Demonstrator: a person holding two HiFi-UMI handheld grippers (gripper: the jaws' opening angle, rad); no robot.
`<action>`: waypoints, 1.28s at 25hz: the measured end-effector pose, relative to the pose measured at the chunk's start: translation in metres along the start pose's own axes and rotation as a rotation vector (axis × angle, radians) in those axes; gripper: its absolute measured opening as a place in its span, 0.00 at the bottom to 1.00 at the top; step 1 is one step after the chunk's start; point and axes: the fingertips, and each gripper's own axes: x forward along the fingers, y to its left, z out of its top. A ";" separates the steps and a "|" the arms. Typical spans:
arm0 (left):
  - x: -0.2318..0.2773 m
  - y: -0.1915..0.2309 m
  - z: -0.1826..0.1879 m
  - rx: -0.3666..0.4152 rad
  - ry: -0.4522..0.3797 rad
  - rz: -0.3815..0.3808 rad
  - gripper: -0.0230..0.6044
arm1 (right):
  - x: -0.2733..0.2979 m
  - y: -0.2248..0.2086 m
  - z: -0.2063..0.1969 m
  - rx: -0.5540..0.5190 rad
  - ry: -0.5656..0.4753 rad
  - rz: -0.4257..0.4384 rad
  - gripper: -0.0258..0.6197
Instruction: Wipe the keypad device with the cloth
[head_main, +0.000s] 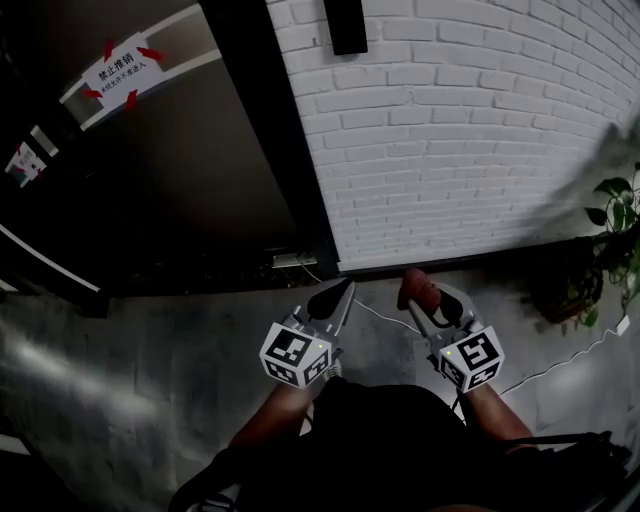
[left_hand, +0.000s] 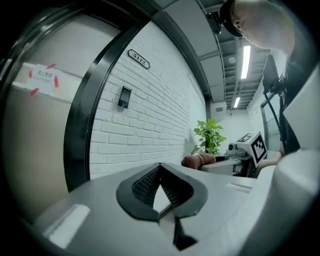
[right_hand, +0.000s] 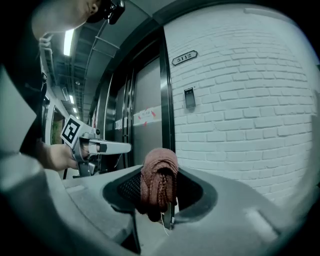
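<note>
The black keypad device (head_main: 345, 25) hangs high on the white brick wall (head_main: 470, 130); it also shows in the left gripper view (left_hand: 124, 96) and the right gripper view (right_hand: 189, 97), well away from both grippers. My right gripper (head_main: 420, 297) is shut on a bunched reddish-brown cloth (right_hand: 159, 181), which droops between its jaws. My left gripper (head_main: 343, 291) is shut with nothing in it; its tips meet (left_hand: 160, 166). Both grippers are held low and side by side in front of the person, pointing at the foot of the wall.
A dark door frame (head_main: 270, 140) and a door with a white-and-red sign (head_main: 122, 70) stand left of the keypad. A number plate (right_hand: 184, 57) is fixed above it. A potted plant (head_main: 612, 240) stands at the right. A thin cable (head_main: 385, 317) lies on the grey floor.
</note>
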 end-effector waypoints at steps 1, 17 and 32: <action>0.000 0.002 0.000 0.001 0.002 -0.003 0.06 | 0.003 0.001 0.001 -0.001 -0.001 0.000 0.26; 0.020 0.095 0.022 0.027 0.005 -0.074 0.06 | 0.103 -0.001 0.032 -0.009 -0.022 -0.051 0.26; 0.046 0.166 0.016 0.018 0.060 -0.249 0.06 | 0.196 -0.033 0.113 -0.075 -0.111 -0.198 0.26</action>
